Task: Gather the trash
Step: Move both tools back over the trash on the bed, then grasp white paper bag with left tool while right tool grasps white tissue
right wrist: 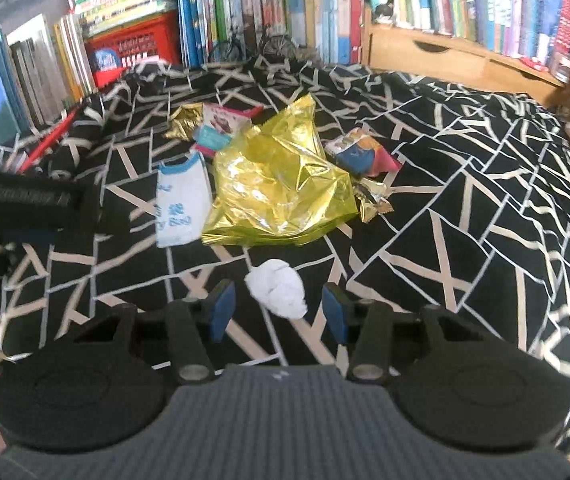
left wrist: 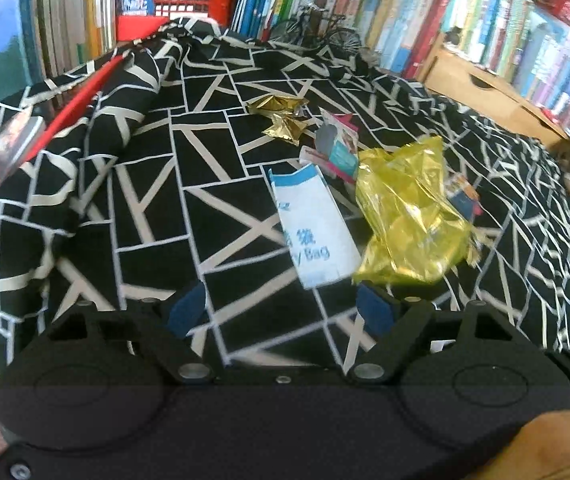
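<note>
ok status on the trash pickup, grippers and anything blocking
Left gripper open, empty. Right gripper open, white tissue wad between pads, unpinched. Yellow foil bag untouched beyond. Nothing blocking.

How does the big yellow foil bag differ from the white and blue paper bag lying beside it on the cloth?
The yellow foil bag is shiny, crumpled and puffed up; the white and blue paper bag is matte and lies nearly flat. The foil bag is clearly larger. The paper bag bears blue print; no print is readable on the foil bag. Both lie on the black patterned cloth, untouched by either gripper.
</note>
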Motion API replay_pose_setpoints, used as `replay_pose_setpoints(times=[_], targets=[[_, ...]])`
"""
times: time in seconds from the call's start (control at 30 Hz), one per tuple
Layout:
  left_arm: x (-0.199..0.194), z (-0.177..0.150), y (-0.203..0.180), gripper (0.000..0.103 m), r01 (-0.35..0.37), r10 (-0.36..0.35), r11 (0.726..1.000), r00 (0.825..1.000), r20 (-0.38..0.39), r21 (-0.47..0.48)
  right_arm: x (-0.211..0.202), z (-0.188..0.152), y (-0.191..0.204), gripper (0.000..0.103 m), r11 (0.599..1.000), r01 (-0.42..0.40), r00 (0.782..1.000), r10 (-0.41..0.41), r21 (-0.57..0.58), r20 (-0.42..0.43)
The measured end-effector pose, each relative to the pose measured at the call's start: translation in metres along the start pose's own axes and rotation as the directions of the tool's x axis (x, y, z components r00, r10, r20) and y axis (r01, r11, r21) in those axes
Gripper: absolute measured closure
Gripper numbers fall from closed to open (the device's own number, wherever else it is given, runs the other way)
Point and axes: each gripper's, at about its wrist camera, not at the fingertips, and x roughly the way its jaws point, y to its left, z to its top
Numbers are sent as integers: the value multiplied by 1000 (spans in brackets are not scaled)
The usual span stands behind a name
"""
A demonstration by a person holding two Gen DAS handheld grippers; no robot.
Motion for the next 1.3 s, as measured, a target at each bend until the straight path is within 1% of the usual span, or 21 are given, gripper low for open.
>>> replay_pose_setpoints(times=[0.1,0.17,0.37,0.5,0.6,0.7,0.77,0.83,0.87,0.9,0.93,0.97,1.03,1.1,1.17,1.2,1.23,1.3], targets=[[23,10,-1,29,-5,3,999,1000,-29,-54,15,2,-3,40,999,-10,1000,9,-49,-19],[39,17,-2,31,-19,15,996,999,-48,-87,22,3,-4,40,997,-23,999,21,-79,-30],[73,34,-15,30,-62,54,992,996,-72,-106,41,4,-4,40,988,-71,996,62,-139,-66],[90,43,-24,27,-78,69,991,994,-86,-111,50,4,-5,40,981,-95,993,82,-167,-85],[101,47,-29,26,-93,81,989,992,-100,-114,55,5,-7,40,977,-113,990,95,-182,-104],[108,50,-34,24,-101,89,988,990,-106,-117,58,5,-9,47,972,-132,988,113,-193,-107],[112,51,-37,23,-109,97,988,990,-103,-112,58,6,-8,59,969,-141,987,122,-204,-105],[115,52,-41,23,-118,108,988,989,-100,-101,59,7,-8,64,966,-146,987,128,-215,-99],[115,52,-42,25,-117,108,988,989,-97,-96,59,8,-8,65,965,-149,987,130,-217,-98],[115,52,-43,32,-114,106,989,990,-92,-90,59,9,-8,66,964,-153,986,135,-216,-96],[114,52,-45,43,-112,105,990,991,-85,-84,59,9,-9,67,964,-158,985,140,-212,-97],[113,52,-46,49,-113,106,991,991,-81,-77,60,10,-11,67,965,-162,985,145,-207,-96],[110,53,-47,54,-105,99,992,992,-76,-72,61,11,-14,68,967,-167,984,151,-193,-95],[105,53,-47,60,-92,87,992,994,-63,-90,62,13,-17,68,969,-166,984,151,-183,-93],[99,53,-48,68,-87,83,992,995,-50,-86,64,16,-19,68,971,-162,985,149,-176,-88],[97,54,-49,76,-84,81,993,996,-43,-81,65,17,-21,68,972,-161,985,148,-169,-88],[94,55,-49,80,-80,78,994,996,-37,-78,66,19,-23,68,974,-159,985,147,-161,-88],[92,56,-49,80,-79,76,994,996,-38,-79,68,22,-27,68,977,-155,986,143,-148,-87]])
